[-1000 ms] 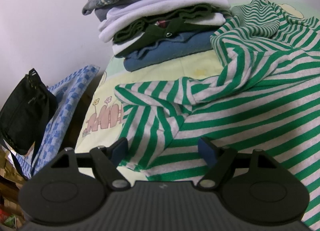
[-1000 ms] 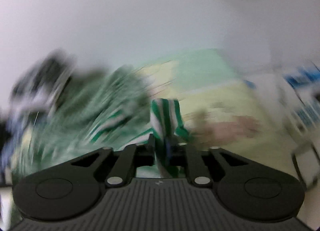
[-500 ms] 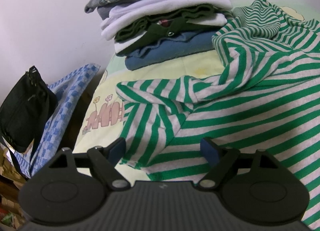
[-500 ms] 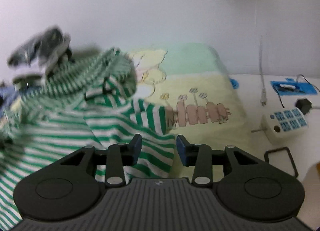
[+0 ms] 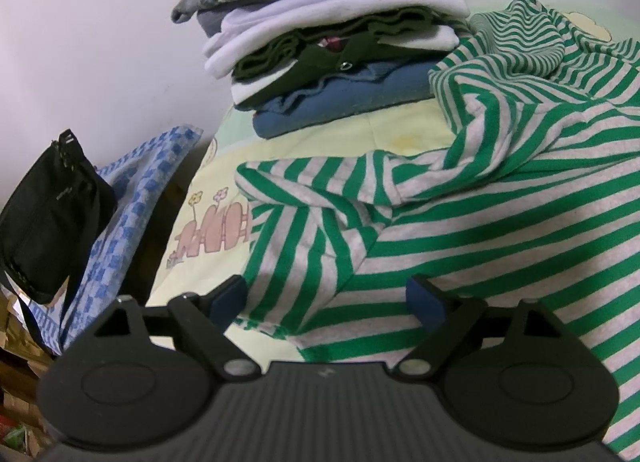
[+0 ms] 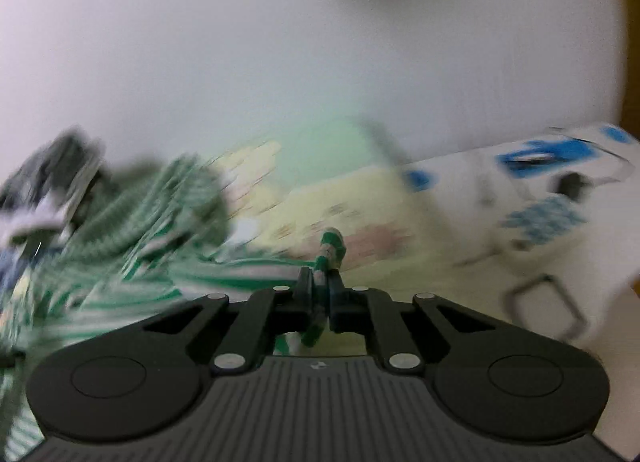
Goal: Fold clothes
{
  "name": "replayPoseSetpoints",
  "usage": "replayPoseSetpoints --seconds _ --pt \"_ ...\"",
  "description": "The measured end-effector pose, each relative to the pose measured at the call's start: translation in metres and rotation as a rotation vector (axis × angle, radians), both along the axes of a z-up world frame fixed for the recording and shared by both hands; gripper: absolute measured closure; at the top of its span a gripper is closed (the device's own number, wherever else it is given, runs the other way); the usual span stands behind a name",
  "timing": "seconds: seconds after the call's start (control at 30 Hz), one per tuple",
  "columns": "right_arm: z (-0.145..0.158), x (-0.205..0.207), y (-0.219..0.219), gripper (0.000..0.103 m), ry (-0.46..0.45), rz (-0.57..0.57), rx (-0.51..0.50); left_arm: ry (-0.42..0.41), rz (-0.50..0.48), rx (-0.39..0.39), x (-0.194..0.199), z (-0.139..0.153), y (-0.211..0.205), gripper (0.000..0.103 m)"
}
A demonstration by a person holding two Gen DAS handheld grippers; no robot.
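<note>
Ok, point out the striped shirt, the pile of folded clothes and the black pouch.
striped shirt (image 5: 500,230): left wrist view, on its body.
pile of folded clothes (image 5: 344,102): left wrist view, on the blue bottom garment.
black pouch (image 5: 48,222): left wrist view, on its side panel.

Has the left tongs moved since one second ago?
No. The left tongs keep their place against the clothes stack.

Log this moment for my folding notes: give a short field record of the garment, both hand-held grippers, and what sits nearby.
garment: green-striped shirt, rumpled on the cartoon-print sheet
left hand-held gripper: open, jaws have just been widening, astride the shirt's near edge without pressing it
right hand-held gripper: jaws have just closed, shut on a pinch of striped cloth; view blurred
nearby: folded clothes stack behind shirt; black pouch at left
</note>
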State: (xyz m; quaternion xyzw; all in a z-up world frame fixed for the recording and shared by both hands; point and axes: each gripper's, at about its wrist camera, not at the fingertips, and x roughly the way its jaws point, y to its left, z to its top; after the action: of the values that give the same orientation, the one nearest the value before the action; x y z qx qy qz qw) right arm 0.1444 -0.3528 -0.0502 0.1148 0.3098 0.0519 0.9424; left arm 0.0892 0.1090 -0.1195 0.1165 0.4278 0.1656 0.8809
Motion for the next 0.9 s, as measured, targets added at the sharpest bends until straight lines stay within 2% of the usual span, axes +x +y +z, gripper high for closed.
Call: replayPoseSetpoints --seconds 0.1,0.17,0.23,0.37,0.4,0.57,0.6,0.7,0.8,0.87,0.9 --pt "-0.01 -0.014 -0.031 0.098 0.056 -0.159 -0.012 -0.004 -0.004 0.001 0.0 0.0 0.0 0.014" --pt "-0.028 -0.011 -0.042 0.097 0.162 -0.175 -0.002 -0.003 -0.01 0.004 0.0 0.0 0.0 0.014" --pt "-0.035 -0.014 -0.044 0.09 0.197 -0.212 -0.007 -0.001 -0.017 0.007 0.0 0.0 0.0 0.014" --pt "-0.018 -0.018 -0.014 0.081 0.078 -0.177 -0.101 0.0 -0.028 0.012 0.0 0.0 0.0 0.014" --pt "-0.013 -0.014 -0.002 0.074 0.05 -0.14 -0.129 0.0 -0.029 0.013 0.0 -0.001 0.0 0.014" --pt "0.0 0.005 0.069 0.07 -0.062 0.085 -0.268 0.003 -0.026 0.019 0.001 -0.001 -0.001 0.014" --pt "-0.002 0.01 0.084 0.065 -0.041 0.156 -0.28 0.004 -0.026 0.02 0.001 0.0 -0.001 0.014" --pt "-0.016 0.026 0.125 0.071 0.061 0.38 -0.255 0.01 -0.026 0.0 0.001 0.002 -0.001 0.019" --pt "-0.029 0.042 0.161 0.072 0.11 0.531 -0.248 0.004 -0.041 -0.009 0.0 0.006 -0.002 0.018" --pt "-0.036 0.059 0.175 0.075 0.17 0.562 -0.207 0.007 -0.05 0.005 0.0 0.006 -0.005 0.017" --pt "-0.04 0.071 0.179 0.076 0.195 0.541 -0.183 0.013 -0.052 0.015 0.002 0.005 -0.006 0.017"
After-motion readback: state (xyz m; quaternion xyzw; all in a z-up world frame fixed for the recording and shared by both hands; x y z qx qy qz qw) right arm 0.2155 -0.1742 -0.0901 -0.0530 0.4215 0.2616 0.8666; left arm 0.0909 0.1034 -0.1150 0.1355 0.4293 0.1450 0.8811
